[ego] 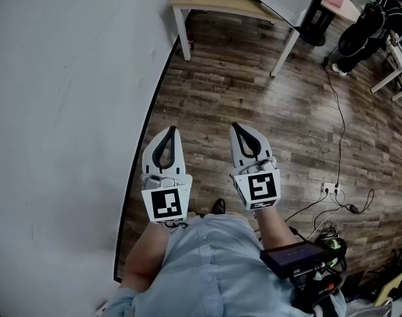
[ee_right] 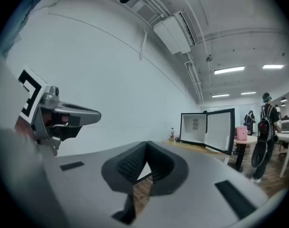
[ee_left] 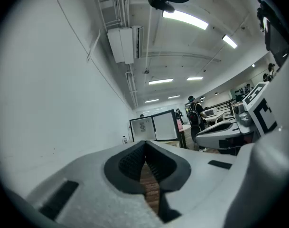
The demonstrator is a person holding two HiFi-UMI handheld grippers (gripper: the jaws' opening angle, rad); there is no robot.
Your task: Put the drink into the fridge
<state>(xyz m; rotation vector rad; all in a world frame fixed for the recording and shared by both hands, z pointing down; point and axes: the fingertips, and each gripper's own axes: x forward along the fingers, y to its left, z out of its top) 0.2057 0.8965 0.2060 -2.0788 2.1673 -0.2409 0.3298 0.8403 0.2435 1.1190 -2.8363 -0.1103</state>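
The drink [ee_right: 172, 135] stands on the table [ego: 217, 5], just beside the open fridge [ee_right: 194, 127].
It is a small bottle, upright, to the left of the fridge in the right gripper view, near the white wall [ego: 55, 111]; the fridge's door [ee_right: 220, 131] hangs wide. Well apart from it, over the plank floor [ego: 253, 91], the left gripper [ego: 168, 131] and right gripper [ego: 236, 125] are held level side by side, each with its jaw tips pressed together and nothing between them.
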